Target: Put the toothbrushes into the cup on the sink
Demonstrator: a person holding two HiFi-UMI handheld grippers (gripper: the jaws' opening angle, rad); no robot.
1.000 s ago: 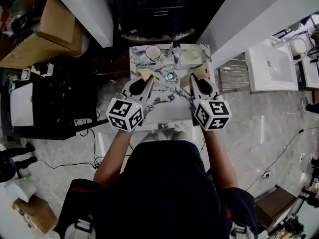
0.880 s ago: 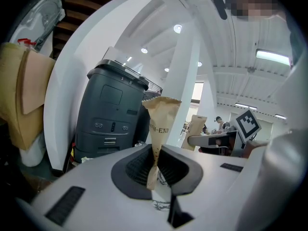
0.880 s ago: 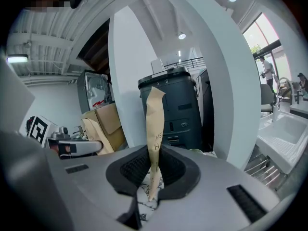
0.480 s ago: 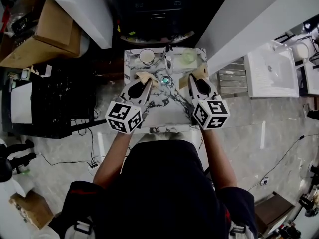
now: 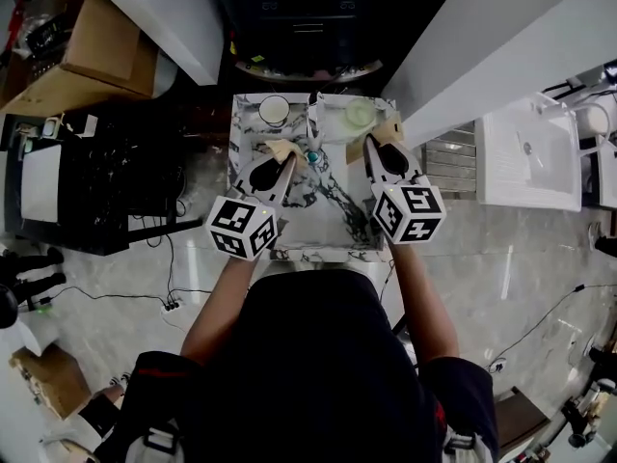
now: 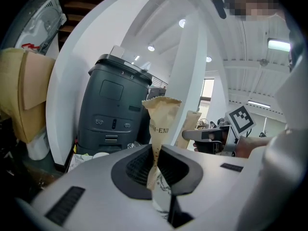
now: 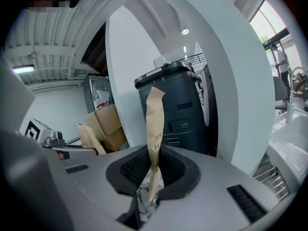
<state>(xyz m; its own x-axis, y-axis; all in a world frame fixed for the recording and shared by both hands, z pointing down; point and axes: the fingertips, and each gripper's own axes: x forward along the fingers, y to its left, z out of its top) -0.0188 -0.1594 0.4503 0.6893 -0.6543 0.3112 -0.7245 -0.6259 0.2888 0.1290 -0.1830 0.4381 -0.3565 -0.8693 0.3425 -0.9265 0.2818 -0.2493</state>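
Note:
My left gripper (image 5: 281,155) is shut on a brown paper toothbrush packet (image 5: 281,148) over the marble-patterned sink (image 5: 307,222). In the left gripper view that packet (image 6: 161,115) stands upright, pinched between the jaws (image 6: 155,163). My right gripper (image 5: 372,149) is shut on a second brown packet (image 5: 388,133); in the right gripper view it (image 7: 155,126) rises from the closed jaws (image 7: 154,171). A white cup (image 5: 274,110) stands on the sink's back left corner, beyond the left gripper. Each gripper shows in the other's view, the right one (image 6: 211,135) and the left one (image 7: 57,142).
A faucet (image 5: 313,135) and a pale green round dish (image 5: 359,114) sit at the sink's back edge. A dark grey machine (image 6: 113,109) stands behind the sink between white pillars. Cardboard boxes (image 5: 92,56) lie at the far left, and a white basin (image 5: 528,152) at the right.
Both grippers have moved forward over the sink with their packets still held, nearer its back edge. The cup and dish now lie closer to the fingertips.

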